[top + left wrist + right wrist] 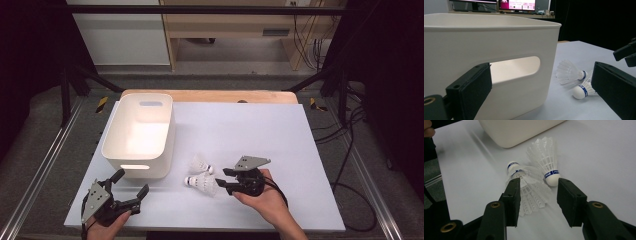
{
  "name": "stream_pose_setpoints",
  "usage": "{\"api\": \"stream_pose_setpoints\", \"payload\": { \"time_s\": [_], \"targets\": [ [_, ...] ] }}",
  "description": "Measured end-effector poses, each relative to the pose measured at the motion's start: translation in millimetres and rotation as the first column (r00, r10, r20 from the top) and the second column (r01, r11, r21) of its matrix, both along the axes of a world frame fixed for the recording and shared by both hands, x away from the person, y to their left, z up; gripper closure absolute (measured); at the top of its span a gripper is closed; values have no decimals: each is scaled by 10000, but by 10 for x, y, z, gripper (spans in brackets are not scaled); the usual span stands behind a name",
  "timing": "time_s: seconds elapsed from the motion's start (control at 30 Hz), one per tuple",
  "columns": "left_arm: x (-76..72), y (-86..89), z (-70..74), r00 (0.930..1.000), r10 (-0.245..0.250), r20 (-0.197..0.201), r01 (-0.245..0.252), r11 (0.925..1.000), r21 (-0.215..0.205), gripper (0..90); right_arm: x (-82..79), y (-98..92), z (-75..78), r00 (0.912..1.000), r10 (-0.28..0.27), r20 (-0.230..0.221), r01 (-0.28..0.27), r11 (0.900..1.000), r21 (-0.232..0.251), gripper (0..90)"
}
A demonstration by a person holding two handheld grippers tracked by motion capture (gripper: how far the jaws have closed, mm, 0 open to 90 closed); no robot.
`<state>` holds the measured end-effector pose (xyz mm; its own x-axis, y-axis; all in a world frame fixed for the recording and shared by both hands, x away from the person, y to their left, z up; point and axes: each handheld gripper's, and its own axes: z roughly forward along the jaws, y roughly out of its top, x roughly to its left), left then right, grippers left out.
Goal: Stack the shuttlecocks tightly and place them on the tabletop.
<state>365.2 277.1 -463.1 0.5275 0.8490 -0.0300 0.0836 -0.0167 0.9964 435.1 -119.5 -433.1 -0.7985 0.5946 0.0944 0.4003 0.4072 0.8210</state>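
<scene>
Two white shuttlecocks with blue-banded corks lie on the white tabletop, just right of a white bin (140, 135). My right gripper (222, 177) points left at the nearer shuttlecock (201, 183). In the right gripper view its jaws (539, 182) stand open, and that shuttlecock's feather skirt (534, 195) lies between them on the table. The right pad stays clear of the skirt. The other shuttlecock (547, 160) lies just beyond, cork toward the jaws. My left gripper (131, 182) rests at the table's front left, open wide (541, 75), facing the bin's handle slot (516, 67).
The bin (499, 37) stands upright with nothing inside it in the high view. The white table board (260, 130) stretches to the right and back, with a wooden edge (210, 95) behind it. Black frame posts and cables flank the table on both sides.
</scene>
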Motion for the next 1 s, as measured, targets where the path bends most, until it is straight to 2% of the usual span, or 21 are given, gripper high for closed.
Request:
{"api": "stream_pose_setpoints", "payload": {
  "time_s": [0.23,0.47,0.7,0.77,0.87,1.0],
  "targets": [
    [0,4,1,10000,68,23,-67,10000,-10,32,127,30,64,9999,-161,8,161,9999,-42,458],
    [1,5,-1,10000,51,8,-51,10000,-12,32,327,101,130,9990,-446,34,446,9990,-72,311],
    [2,-6,-2,10000,9,-5,-9,10000,-39,32,519,175,133,9977,-680,32,680,9975,-192,169],
    [4,-8,-4,10000,-2,-18,2,10000,-37,32,588,200,121,9971,-747,-114,745,9971,-143,119],
    [1,-4,-3,10000,3,-11,-3,10000,-65,32,650,241,105,9960,-891,-119,890,9960,-43,107],
    [3,1,-3,10000,15,-8,-15,10000,-85,32,689,324,107,9963,-853,-122,852,9963,-104,178]
  ]
}}
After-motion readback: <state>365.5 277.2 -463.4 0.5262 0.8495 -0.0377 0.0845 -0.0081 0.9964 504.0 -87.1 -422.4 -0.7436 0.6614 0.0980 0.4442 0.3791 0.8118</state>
